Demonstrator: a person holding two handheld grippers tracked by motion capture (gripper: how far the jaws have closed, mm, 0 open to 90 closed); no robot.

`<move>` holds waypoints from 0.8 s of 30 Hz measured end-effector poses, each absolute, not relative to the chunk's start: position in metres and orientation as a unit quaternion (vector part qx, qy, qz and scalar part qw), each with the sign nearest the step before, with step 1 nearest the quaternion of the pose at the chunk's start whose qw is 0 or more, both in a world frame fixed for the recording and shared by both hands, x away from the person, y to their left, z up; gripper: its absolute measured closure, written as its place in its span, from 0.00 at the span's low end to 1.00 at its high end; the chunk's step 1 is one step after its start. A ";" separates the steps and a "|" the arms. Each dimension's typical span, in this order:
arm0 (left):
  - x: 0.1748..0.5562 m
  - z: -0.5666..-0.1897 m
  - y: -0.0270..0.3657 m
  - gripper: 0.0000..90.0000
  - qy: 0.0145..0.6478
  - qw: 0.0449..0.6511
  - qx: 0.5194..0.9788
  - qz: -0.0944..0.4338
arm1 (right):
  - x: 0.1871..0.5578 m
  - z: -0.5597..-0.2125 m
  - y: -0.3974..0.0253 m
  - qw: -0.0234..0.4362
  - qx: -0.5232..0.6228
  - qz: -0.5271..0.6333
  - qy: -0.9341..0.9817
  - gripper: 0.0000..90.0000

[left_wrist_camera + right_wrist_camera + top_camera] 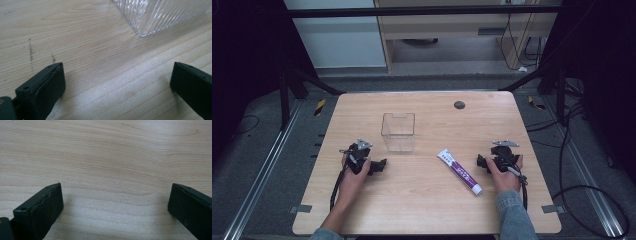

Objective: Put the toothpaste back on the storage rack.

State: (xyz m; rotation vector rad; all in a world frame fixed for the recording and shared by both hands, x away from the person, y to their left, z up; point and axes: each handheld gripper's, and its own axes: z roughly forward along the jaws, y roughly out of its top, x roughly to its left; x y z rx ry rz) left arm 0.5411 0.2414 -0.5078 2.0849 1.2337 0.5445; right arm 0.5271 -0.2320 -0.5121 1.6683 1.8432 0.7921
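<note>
A clear ribbed plastic box stands upright near the middle of the wooden table; its lower corner shows in the left gripper view. A white and purple tube lies flat to the right of the middle, cap toward the front. My left gripper rests on the table just left of the box, jaws wide open with bare wood between them. My right gripper rests right of the tube, also open over bare wood.
A small dark round disc sits at the far side of the table. Black cables run over the floor at the right, and metal rails flank the table. Bare wood lies between the grippers at the front.
</note>
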 end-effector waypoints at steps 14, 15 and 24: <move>0.541 -0.508 0.241 0.00 0.470 0.323 0.795 0.208 | 0.519 -0.501 -0.232 0.259 0.585 0.298 0.708 0.09; 0.541 -0.508 0.241 0.00 0.470 0.323 0.795 0.208 | 0.519 -0.501 -0.232 0.259 0.585 0.298 0.708 0.09; 0.540 -0.508 0.241 0.00 0.472 0.324 0.793 0.207 | 0.486 -0.466 -0.210 0.248 0.521 0.347 0.739 0.25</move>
